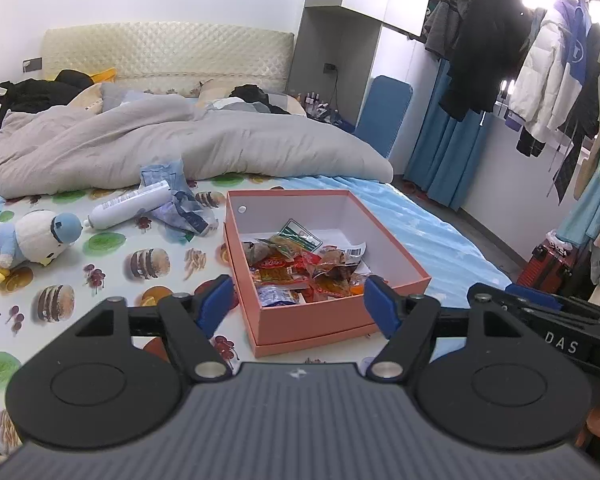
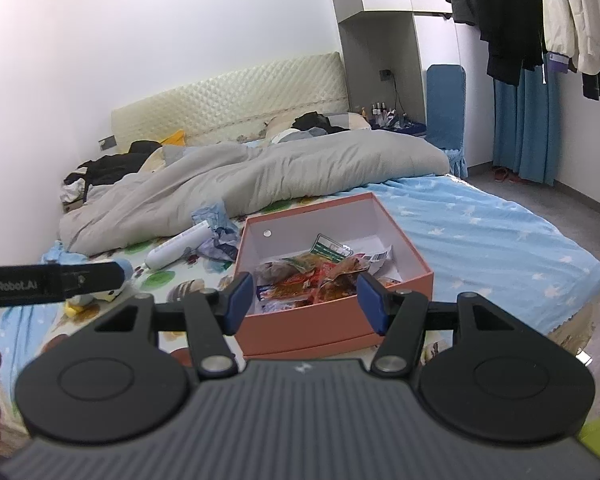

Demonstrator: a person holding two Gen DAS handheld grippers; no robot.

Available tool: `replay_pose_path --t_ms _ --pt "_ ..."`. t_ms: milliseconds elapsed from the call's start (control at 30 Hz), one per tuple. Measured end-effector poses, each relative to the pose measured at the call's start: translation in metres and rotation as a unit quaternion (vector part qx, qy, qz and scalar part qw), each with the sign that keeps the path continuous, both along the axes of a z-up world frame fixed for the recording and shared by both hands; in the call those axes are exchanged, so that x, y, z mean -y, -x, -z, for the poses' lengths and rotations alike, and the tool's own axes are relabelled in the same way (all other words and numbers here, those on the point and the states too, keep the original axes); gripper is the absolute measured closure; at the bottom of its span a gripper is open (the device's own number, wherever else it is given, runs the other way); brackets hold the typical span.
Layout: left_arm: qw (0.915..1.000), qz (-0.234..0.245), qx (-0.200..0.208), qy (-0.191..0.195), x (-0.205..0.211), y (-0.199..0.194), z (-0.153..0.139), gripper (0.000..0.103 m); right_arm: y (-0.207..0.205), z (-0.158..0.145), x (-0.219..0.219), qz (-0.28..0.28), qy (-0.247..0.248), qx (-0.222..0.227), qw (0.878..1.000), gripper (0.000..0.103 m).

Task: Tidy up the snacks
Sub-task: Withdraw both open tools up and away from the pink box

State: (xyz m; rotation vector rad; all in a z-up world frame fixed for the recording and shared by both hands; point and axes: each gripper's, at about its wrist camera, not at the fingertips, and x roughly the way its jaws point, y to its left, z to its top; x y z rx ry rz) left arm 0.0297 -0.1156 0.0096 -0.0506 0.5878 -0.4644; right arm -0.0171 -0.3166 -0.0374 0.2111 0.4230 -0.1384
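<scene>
A pink box [image 1: 312, 324] with a white inside stands open on the bed and holds several snack packets [image 1: 300, 268], mostly red and orange. My left gripper [image 1: 298, 300] is open and empty, held above the box's near wall. In the right wrist view the same box [image 2: 312, 326] and its packets [image 2: 316, 276] lie just ahead. My right gripper [image 2: 304, 298] is open and empty, above the box's near wall. The right gripper's body shows at the right edge of the left wrist view [image 1: 540, 312].
A white tube [image 1: 130, 206], crumpled blue wrappers [image 1: 182, 208] and a plush penguin [image 1: 28, 240] lie left of the box on the food-print sheet [image 1: 100, 276]. A grey duvet [image 1: 160, 140] covers the far bed. Clothes [image 1: 540, 60] hang on the right; a red suitcase [image 1: 548, 264] stands on the floor.
</scene>
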Motion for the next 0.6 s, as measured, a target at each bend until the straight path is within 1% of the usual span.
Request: replay_pose_path --t_ms 33,67,100,133,167,267,533,600 --pt "1.0 0.0 0.0 0.001 -0.001 -0.001 -0.001 0.014 0.0 0.0 0.0 -0.001 -0.001 0.0 1.0 0.04" --pt "1.0 0.0 0.0 0.003 -0.001 -0.002 -0.002 0.009 0.001 0.001 0.001 -0.002 -0.002 0.001 1.0 0.026" --pt "1.0 0.001 0.002 0.005 -0.002 -0.002 -0.003 0.007 0.002 0.001 0.0 0.001 -0.002 0.002 1.0 0.017" --pt "1.0 0.004 0.005 0.005 -0.002 -0.001 -0.004 0.006 0.002 0.001 0.0 0.008 0.001 0.004 1.0 0.002" --pt "0.9999 0.009 0.012 0.003 -0.001 0.001 -0.006 0.004 0.003 0.001 0.0 0.017 0.007 0.005 1.0 0.0" --pt "0.9995 0.004 0.029 -0.012 0.001 0.006 -0.01 0.002 0.002 0.002 0.003 0.024 0.015 0.003 1.0 0.0" --pt "0.9997 -0.011 0.019 -0.012 -0.002 0.005 -0.012 0.0 0.005 0.003 0.004 0.02 0.007 -0.004 1.0 0.0" --pt "0.9995 -0.016 0.02 -0.019 -0.003 0.006 -0.013 0.0 0.007 0.003 0.003 0.019 0.007 -0.002 1.0 0.0"
